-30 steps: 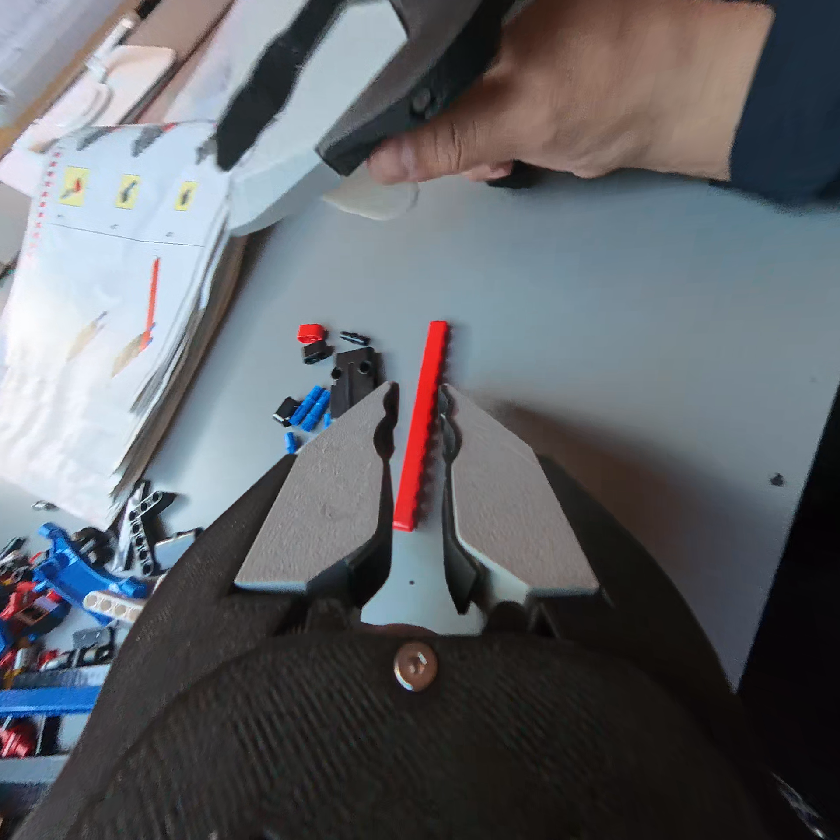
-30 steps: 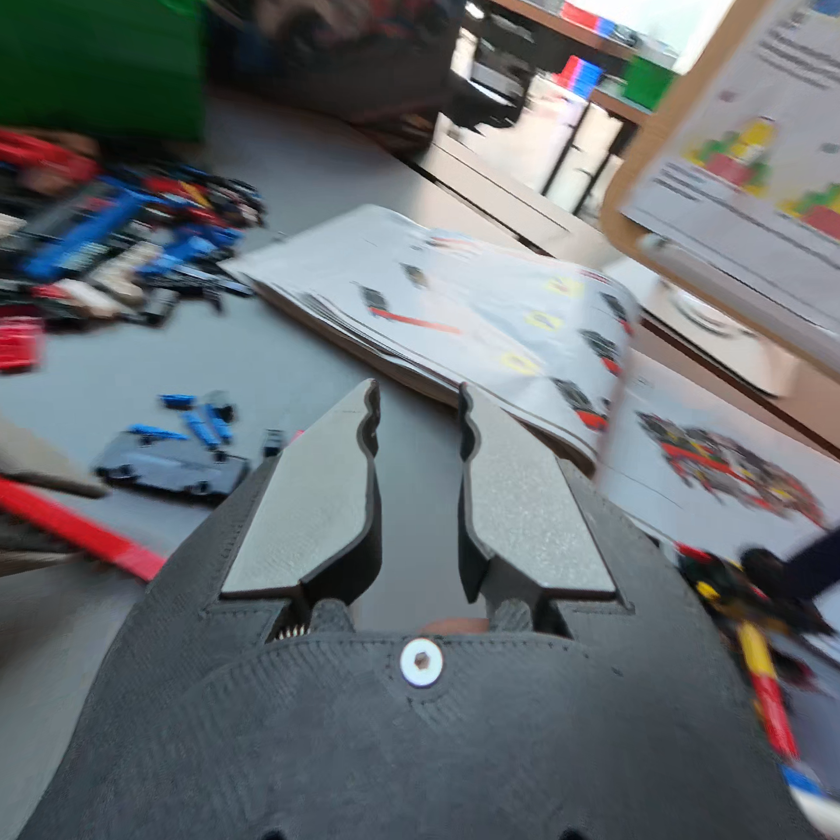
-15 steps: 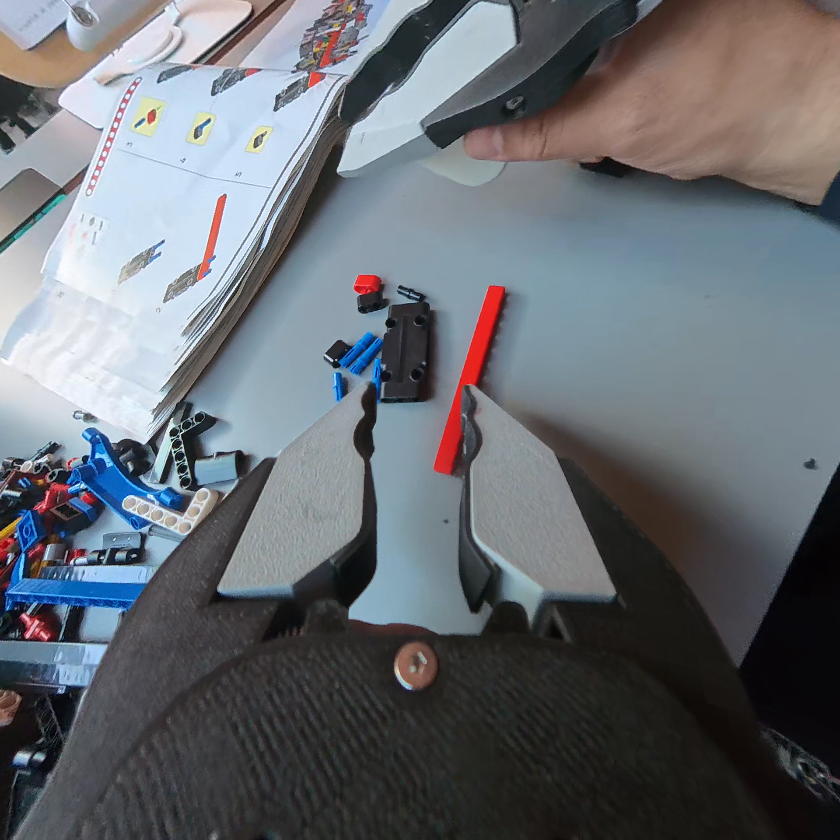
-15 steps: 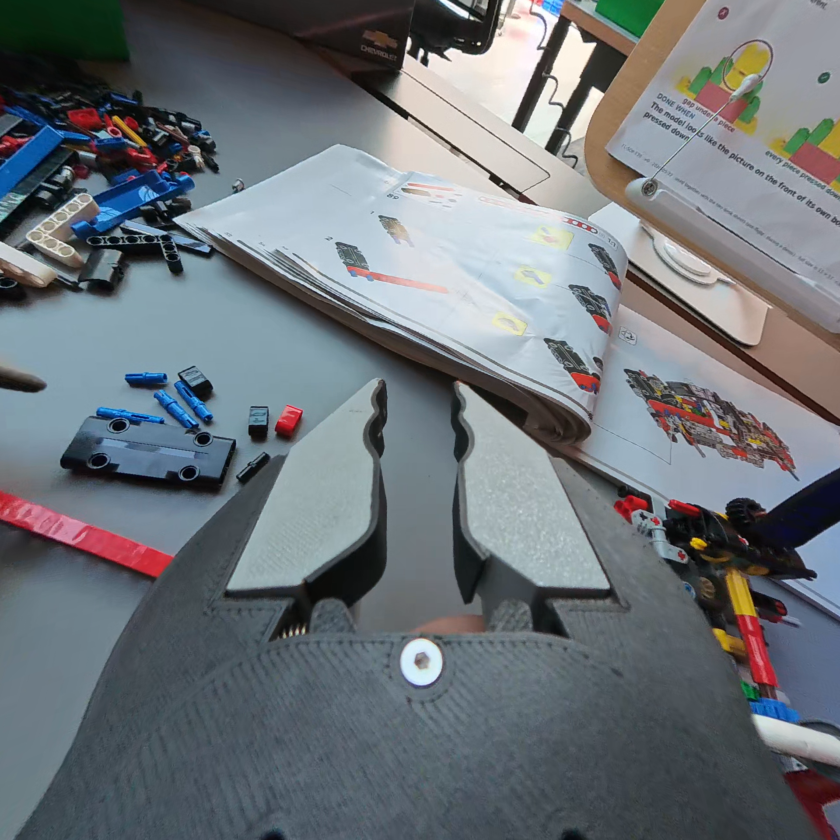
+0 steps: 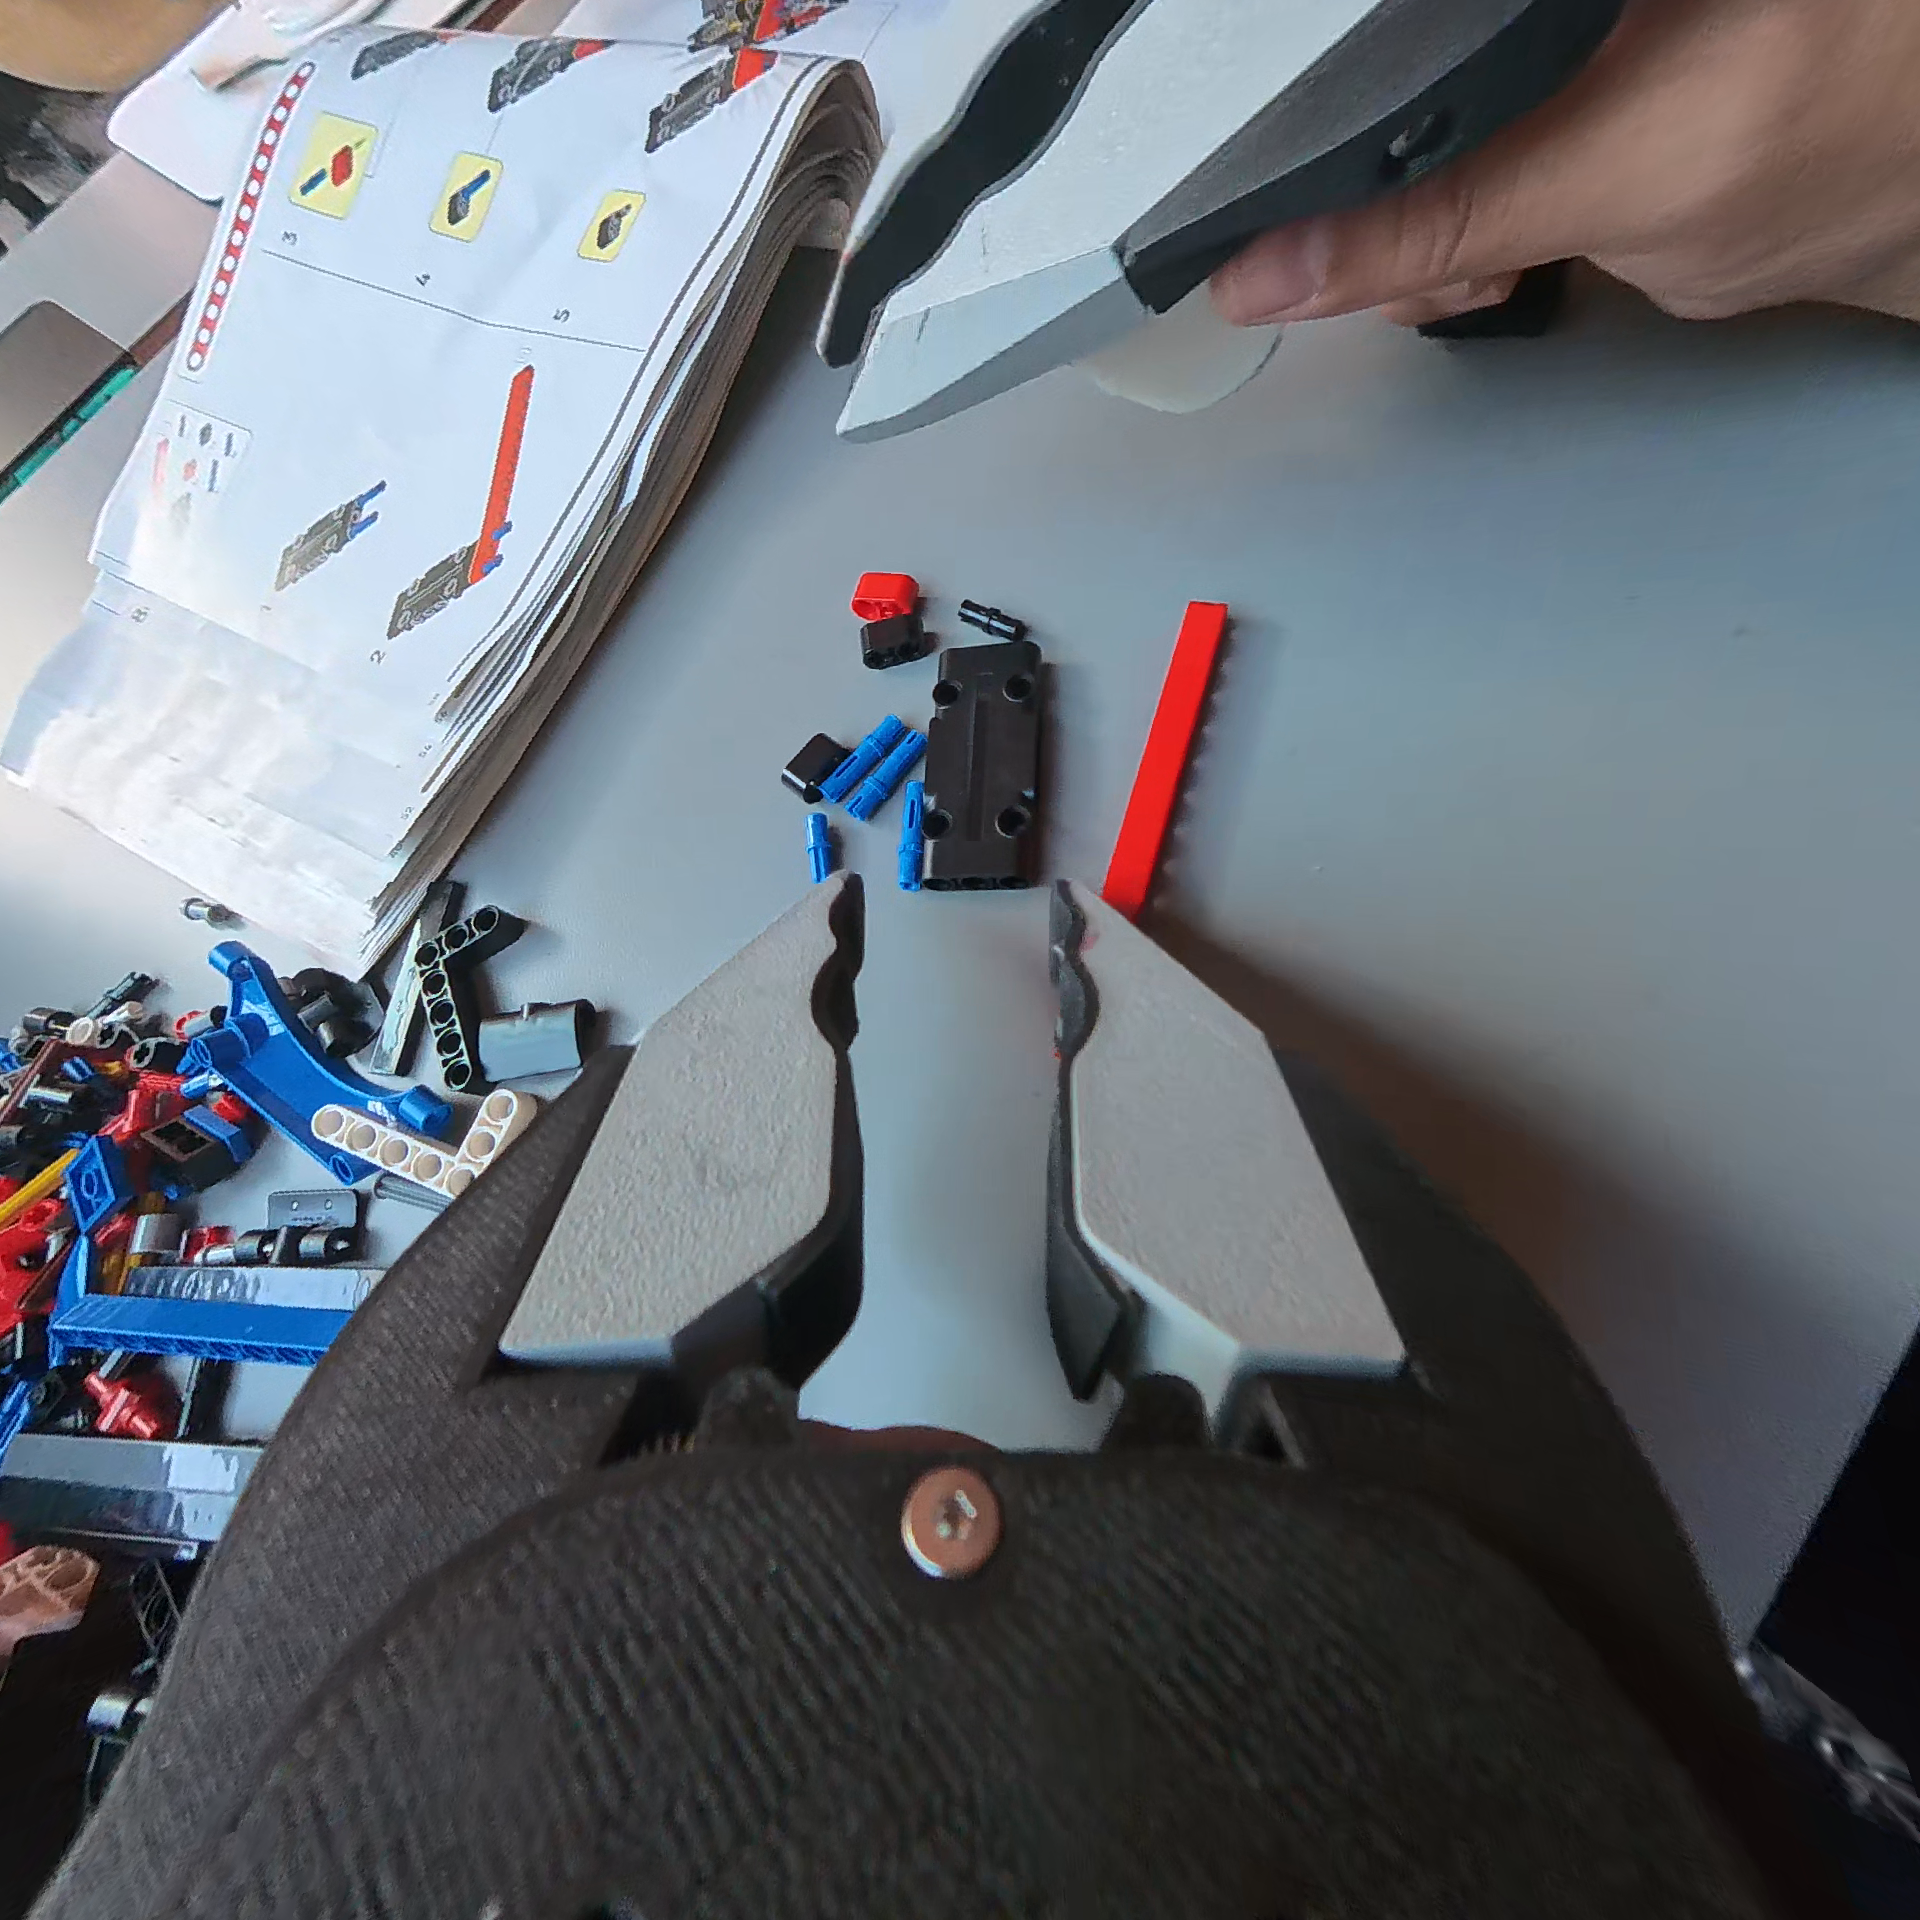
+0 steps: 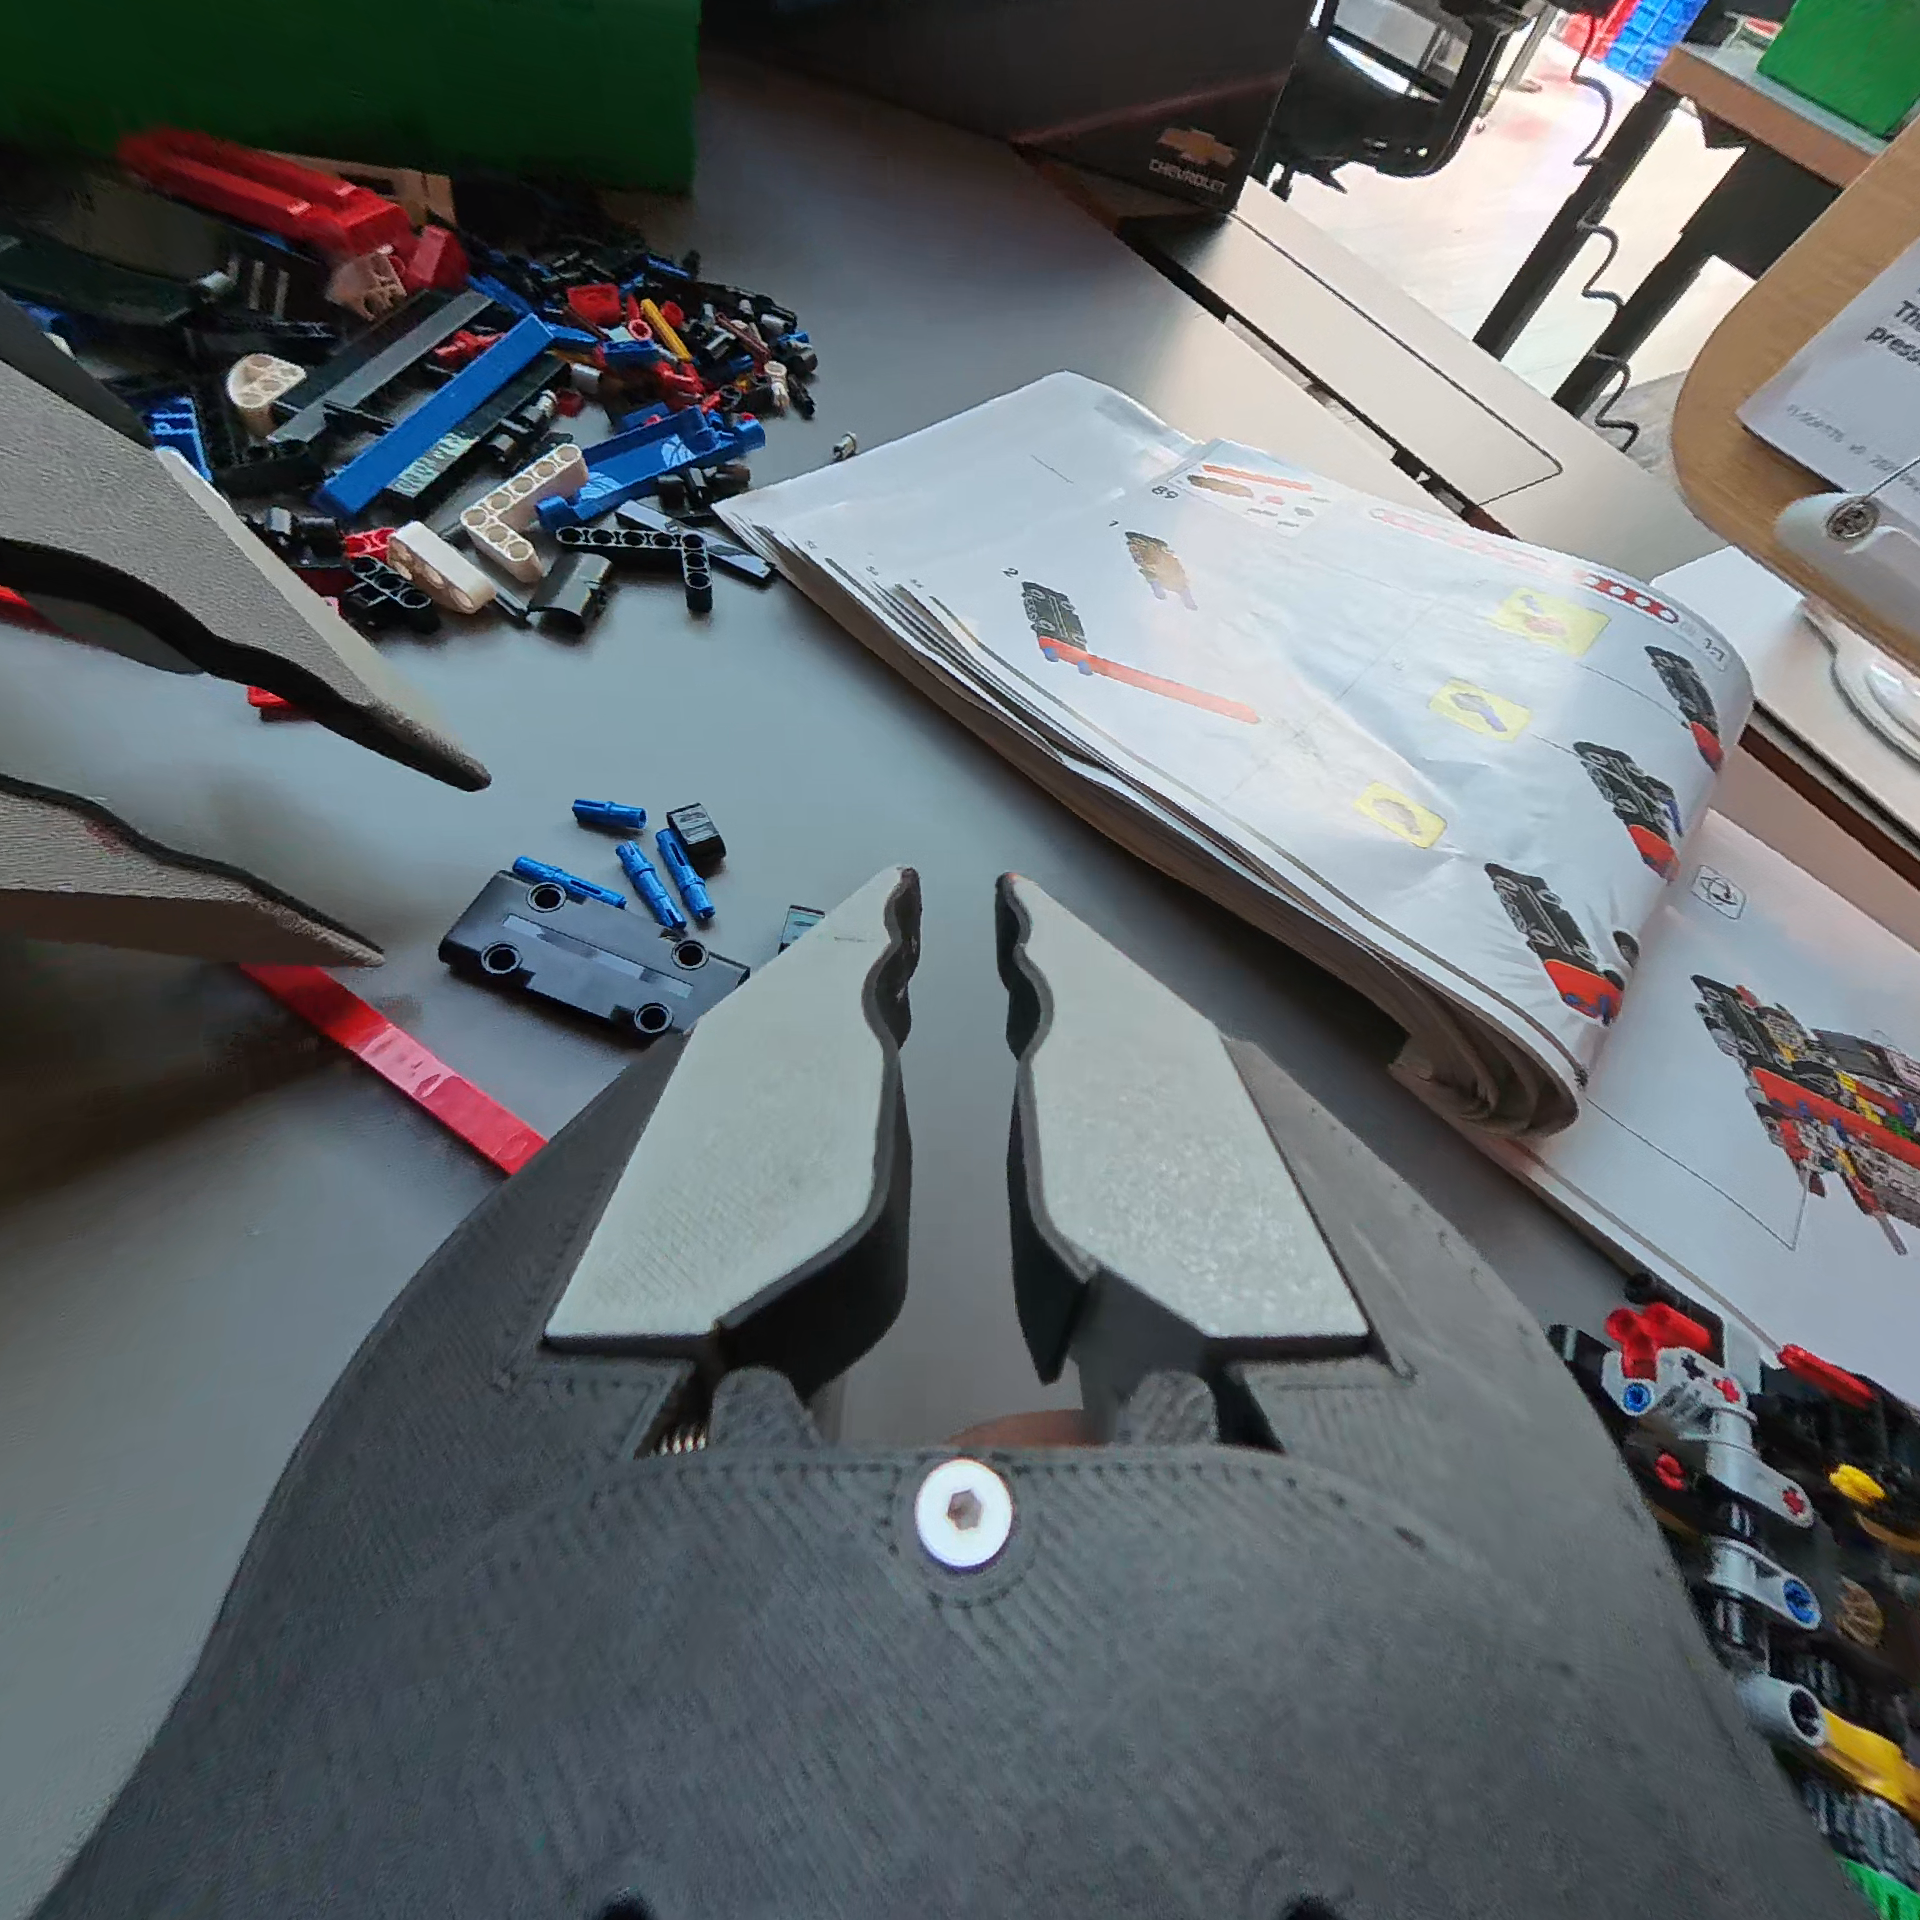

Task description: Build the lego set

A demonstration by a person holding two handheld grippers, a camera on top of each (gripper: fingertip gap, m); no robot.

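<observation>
My left gripper (image 5: 956, 904) is open and empty above the grey table (image 5: 1455, 727). A long red beam (image 5: 1169, 748) lies on the table, its near end beside my right finger (image 5: 1143, 1039). A black panel (image 5: 982, 769) with four holes lies just ahead of the jaws, with several blue pins (image 5: 873, 758) and small red (image 5: 885, 592) and black (image 5: 891, 639) connectors next to it. My right gripper (image 6: 956, 883) is open by a narrow gap with nothing between the pads. It is near the panel (image 6: 592, 966) and pins (image 6: 665, 878), and it also shows in the left wrist view (image 5: 842, 390). The left gripper (image 6: 431, 862) shows at the left of the right wrist view, over the beam (image 6: 395, 1049).
An open instruction booklet (image 5: 416, 416) lies at the left, also seen in the right wrist view (image 6: 1299, 727). A pile of loose building pieces (image 5: 156, 1143) sits at the near left. A part-built model (image 6: 1745, 1455) lies at the right. A hand (image 5: 1662, 187) holds the right gripper.
My left jaws opened off the red beam, which stays on the table, and the gripper drew back and left. My right jaws narrowed and that gripper came closer to the small parts.
</observation>
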